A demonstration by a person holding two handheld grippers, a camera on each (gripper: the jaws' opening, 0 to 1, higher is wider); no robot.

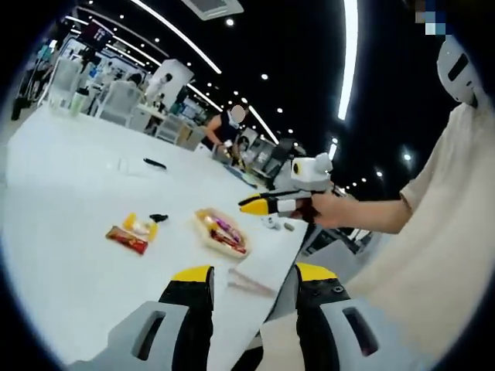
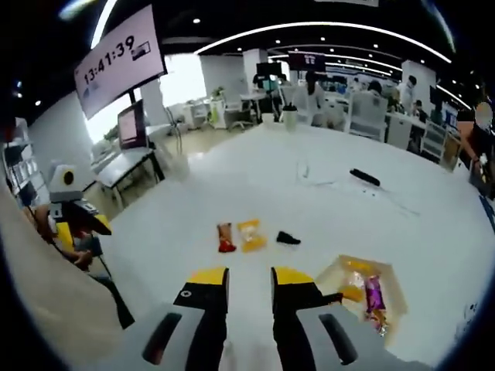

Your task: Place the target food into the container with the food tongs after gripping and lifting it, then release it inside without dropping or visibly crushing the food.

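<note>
1. The left gripper view shows pale tongs [image 1: 249, 283] lying on the white worktop [image 1: 69, 178] just past the left gripper [image 1: 254, 274], its fingers spread and empty.
2. The right gripper view shows a hanging screen [image 2: 117, 58] reading "13:41:39"; the right gripper [image 2: 249, 277] is narrowly parted, holding nothing.
3. The shallow tan container [image 2: 370, 292] holds wrapped snacks; a red packet [image 2: 225, 237] and yellow packet [image 2: 250, 234] lie apart on the worktop, labels illegible.

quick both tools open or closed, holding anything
left tool: open, holding nothing
right tool: open, a narrower gap, holding nothing
</note>
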